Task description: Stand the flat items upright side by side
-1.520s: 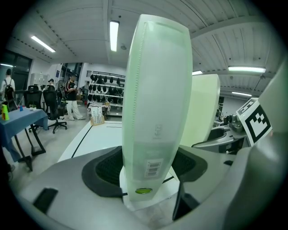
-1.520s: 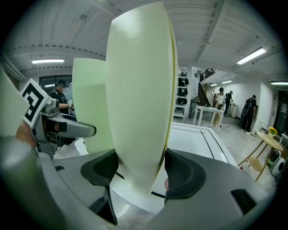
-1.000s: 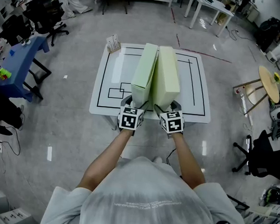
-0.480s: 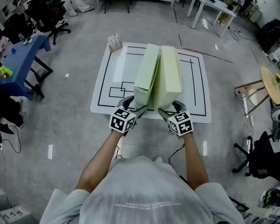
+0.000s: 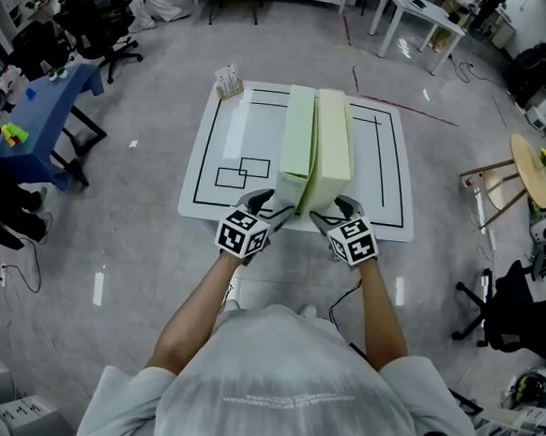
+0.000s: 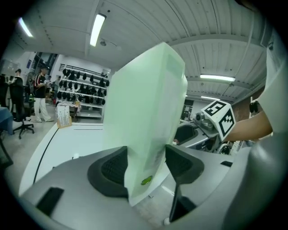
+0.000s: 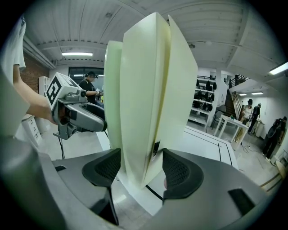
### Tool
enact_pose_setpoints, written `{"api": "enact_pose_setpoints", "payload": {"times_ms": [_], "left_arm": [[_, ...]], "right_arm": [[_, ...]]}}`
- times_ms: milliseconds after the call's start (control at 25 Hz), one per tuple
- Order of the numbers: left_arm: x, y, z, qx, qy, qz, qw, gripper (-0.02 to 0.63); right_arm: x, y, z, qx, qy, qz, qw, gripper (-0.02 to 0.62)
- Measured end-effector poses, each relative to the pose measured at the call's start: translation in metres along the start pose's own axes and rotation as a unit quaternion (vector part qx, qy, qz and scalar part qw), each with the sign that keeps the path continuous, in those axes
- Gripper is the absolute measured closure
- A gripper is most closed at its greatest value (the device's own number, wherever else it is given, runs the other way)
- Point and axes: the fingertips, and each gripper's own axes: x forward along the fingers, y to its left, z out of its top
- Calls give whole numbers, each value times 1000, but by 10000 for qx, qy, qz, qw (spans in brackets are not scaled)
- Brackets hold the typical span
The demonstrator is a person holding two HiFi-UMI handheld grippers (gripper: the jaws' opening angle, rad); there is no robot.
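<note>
Two flat boxes stand upright side by side on the white table (image 5: pixel 225 129): a pale green box (image 5: pixel 298 134) on the left and a cream box (image 5: pixel 333 137) on the right, long faces together. My left gripper (image 5: pixel 270 206) is at the green box's near end. In the left gripper view the green box (image 6: pixel 144 117) stands between the closing jaws of that gripper (image 6: pixel 146 166), which do not clamp it. My right gripper (image 5: pixel 330 210) is at the cream box's near end. In the right gripper view the cream box (image 7: pixel 148 90) rises between closing jaws (image 7: pixel 141 168), with narrow gaps at both pads.
A small card holder (image 5: pixel 229 80) stands at the table's far left corner. Black lines mark the tabletop. A blue table (image 5: pixel 46 115) and office chairs stand to the left, a round wooden table (image 5: pixel 527 165) to the right, and grey floor lies all round.
Both grippers have drawn back from the boxes' near ends and a little outward. The two boxes, splayed apart a second ago, now stand straight and parallel.
</note>
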Motion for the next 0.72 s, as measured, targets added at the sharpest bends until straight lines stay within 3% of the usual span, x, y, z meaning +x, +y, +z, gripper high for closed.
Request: {"api": "enact_pose_setpoints", "payload": {"times_ms": [80,720], "left_arm": [[1,-8,-1,214,-22,-94,9997,379],[10,-2,3,204,48,22,9998,382]], "right_arm": [[1,-1,0,-58,45,-20,10000,282],[6,-2,7,178,95,-134,9997,281]]}}
